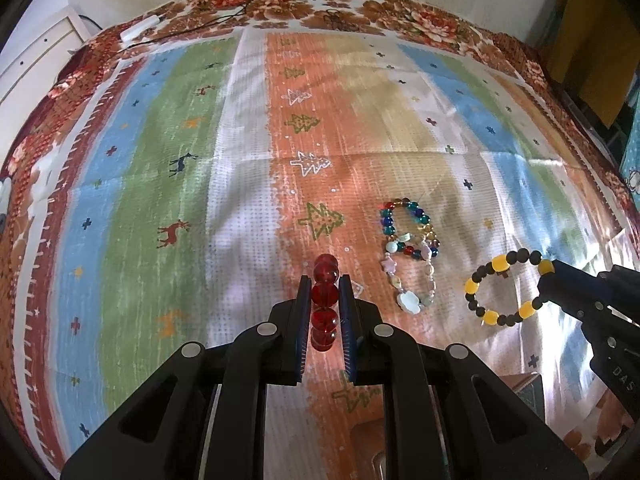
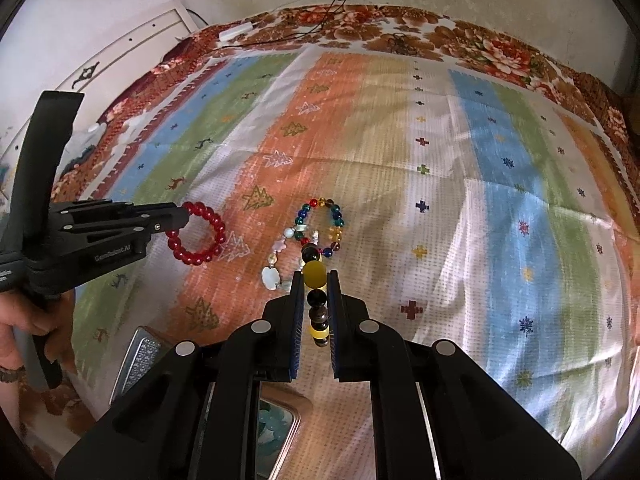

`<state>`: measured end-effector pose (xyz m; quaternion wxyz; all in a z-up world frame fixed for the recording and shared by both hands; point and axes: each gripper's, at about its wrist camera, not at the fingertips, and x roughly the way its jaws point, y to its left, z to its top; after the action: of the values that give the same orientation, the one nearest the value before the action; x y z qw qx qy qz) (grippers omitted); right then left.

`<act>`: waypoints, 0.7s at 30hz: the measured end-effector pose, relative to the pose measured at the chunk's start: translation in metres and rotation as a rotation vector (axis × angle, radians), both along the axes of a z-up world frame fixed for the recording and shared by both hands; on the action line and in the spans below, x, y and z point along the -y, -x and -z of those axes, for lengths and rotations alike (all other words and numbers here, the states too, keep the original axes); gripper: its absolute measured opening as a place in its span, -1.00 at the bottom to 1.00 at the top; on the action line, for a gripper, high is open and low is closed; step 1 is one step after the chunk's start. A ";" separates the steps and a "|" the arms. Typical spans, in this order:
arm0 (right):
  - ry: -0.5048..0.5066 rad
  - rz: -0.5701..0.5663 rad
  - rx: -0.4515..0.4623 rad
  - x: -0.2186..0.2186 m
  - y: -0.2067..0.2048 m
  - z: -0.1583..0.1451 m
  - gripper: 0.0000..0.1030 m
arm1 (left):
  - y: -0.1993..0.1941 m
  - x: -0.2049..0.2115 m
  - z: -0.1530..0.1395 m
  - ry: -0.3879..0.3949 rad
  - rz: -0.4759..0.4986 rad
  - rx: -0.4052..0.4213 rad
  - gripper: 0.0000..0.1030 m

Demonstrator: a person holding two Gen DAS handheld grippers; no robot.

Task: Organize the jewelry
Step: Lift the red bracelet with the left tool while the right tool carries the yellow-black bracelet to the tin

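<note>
My left gripper (image 1: pixel 325 286) is shut on a red bead bracelet (image 1: pixel 325 294), seen edge-on between the pads; in the right wrist view the left gripper (image 2: pixel 182 216) holds the red ring (image 2: pixel 200 234) just above the cloth. My right gripper (image 2: pixel 315 280) is shut on a yellow-and-black bead bracelet (image 2: pixel 315 274); in the left wrist view the right gripper (image 1: pixel 550 280) holds this ring (image 1: pixel 504 292). A multicoloured bead bracelet (image 1: pixel 408 220) and a pastel shell bracelet (image 1: pixel 412 284) lie on the cloth between them, also in the right wrist view (image 2: pixel 320 220).
A striped cloth (image 1: pixel 240 160) with tree and deer prints covers a floral bedspread (image 1: pixel 360 4). A silver-rimmed box (image 2: pixel 140 356) and a brown tray with pale pieces (image 2: pixel 280 428) sit at the near edge. Cables and a white adapter (image 1: pixel 140 28) lie at the far edge.
</note>
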<state>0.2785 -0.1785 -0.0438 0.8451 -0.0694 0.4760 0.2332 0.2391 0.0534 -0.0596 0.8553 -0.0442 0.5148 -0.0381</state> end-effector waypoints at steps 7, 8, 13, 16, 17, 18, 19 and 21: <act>0.000 0.001 0.011 0.002 0.005 -0.004 -0.77 | 0.014 0.000 -0.017 0.014 0.007 0.042 -0.74; 0.001 -0.001 0.013 0.002 0.006 -0.005 -0.77 | 0.015 0.000 -0.019 0.016 0.007 0.049 -0.74; 0.006 -0.006 0.023 0.004 0.011 -0.008 -0.77 | 0.021 0.000 -0.029 0.029 0.004 0.073 -0.74; -0.002 -0.006 0.027 0.005 0.014 -0.010 -0.77 | 0.027 0.001 -0.034 0.040 0.001 0.083 -0.74; -0.006 -0.006 0.029 0.004 0.015 -0.011 -0.77 | 0.029 0.002 -0.036 0.044 0.003 0.090 -0.74; -0.009 -0.007 0.031 0.004 0.015 -0.012 -0.77 | 0.031 0.002 -0.037 0.046 0.005 0.093 -0.74; -0.013 -0.008 0.035 0.004 0.017 -0.014 -0.77 | 0.034 0.003 -0.039 0.050 0.009 0.099 -0.74; -0.021 -0.011 0.042 0.005 0.020 -0.018 -0.77 | 0.039 0.006 -0.042 0.052 0.018 0.109 -0.74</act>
<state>0.2588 -0.1839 -0.0258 0.8544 -0.0678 0.4551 0.2414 0.1997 0.0478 -0.0172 0.8804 -0.0595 0.4665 -0.0612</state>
